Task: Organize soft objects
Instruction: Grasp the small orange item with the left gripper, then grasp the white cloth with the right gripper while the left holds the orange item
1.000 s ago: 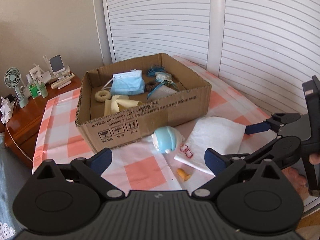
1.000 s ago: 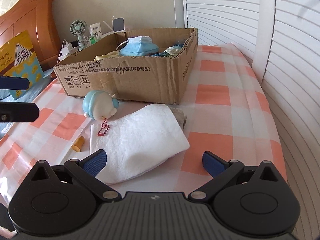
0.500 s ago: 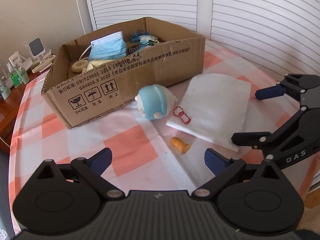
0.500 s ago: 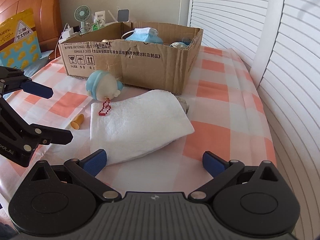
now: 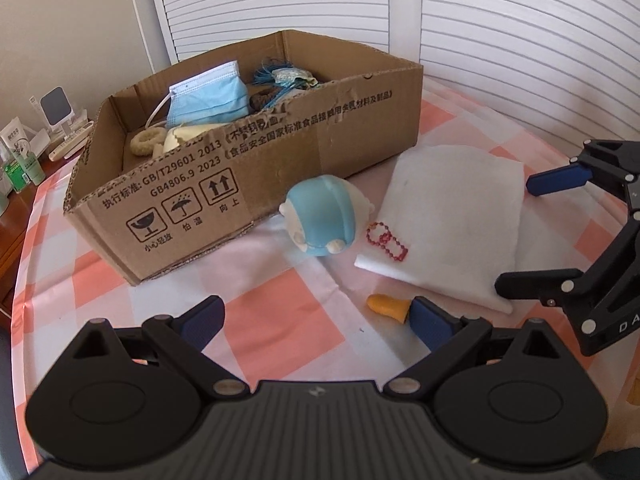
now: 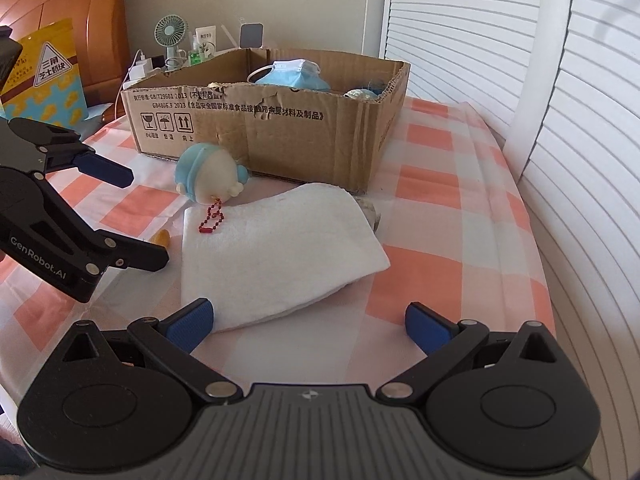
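Both grippers hover spread wide, holding nothing: the right gripper (image 6: 308, 320) at the folded white towel's (image 6: 276, 252) near edge, the left gripper (image 5: 316, 316) beside it. Left of the towel lies an orange earplug (image 5: 386, 307); beyond, a blue plush keychain (image 5: 326, 220) and the cardboard box (image 5: 248, 184) holding a face mask (image 5: 208, 100).

Both grippers have come lower and nearer the plush toy (image 5: 322, 220) and white towel (image 6: 276, 248).

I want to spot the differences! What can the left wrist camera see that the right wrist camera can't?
Only the left wrist view shows the cream ring lying inside the cardboard box. Only the right wrist view shows the little green fan and the yellow bag. Both show the box, the blue plush toy, the white towel, the face mask and both open grippers.
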`<state>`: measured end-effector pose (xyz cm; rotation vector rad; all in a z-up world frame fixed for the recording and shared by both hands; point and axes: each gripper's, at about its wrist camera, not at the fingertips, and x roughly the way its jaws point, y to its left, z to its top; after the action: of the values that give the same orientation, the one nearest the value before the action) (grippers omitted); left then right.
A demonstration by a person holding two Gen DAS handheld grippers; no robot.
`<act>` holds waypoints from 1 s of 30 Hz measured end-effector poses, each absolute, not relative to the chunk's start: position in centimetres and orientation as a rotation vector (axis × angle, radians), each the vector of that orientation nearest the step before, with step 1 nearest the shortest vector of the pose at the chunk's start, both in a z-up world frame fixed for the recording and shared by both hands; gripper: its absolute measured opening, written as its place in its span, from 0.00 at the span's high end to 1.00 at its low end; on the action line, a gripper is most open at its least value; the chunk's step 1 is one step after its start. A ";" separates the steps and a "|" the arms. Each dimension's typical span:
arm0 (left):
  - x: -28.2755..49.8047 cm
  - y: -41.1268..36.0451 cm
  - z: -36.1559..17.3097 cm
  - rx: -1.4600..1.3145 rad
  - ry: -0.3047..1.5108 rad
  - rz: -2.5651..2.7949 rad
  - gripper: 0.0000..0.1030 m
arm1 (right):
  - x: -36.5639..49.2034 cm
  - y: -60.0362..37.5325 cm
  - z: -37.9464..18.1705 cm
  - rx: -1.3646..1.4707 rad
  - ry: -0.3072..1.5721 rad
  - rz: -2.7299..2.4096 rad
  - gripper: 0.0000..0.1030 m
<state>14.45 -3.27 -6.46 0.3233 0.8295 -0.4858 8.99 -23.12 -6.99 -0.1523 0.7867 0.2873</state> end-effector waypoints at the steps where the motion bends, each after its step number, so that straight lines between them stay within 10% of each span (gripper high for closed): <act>1: 14.5 -3.3 -6.4 0.324 0.828 -0.497 0.07 | 9.0 -23.1 -7.0 -0.153 0.785 0.289 0.00; 10: 13.6 -3.8 -6.0 0.301 0.817 -0.613 0.58 | 9.1 -23.1 -7.0 -0.153 0.785 0.289 0.00; 21: 13.2 -4.3 -5.9 0.284 0.820 -0.659 0.81 | 9.2 -23.0 -7.0 -0.153 0.784 0.286 0.00; 30: 12.3 -3.6 -5.5 0.260 0.815 -0.595 0.81 | 9.2 -22.9 -6.8 -0.149 0.799 0.271 0.00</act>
<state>12.34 -3.60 -5.47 0.2603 0.8150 -0.5947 9.18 -22.94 -6.85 -0.1488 0.7993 0.2712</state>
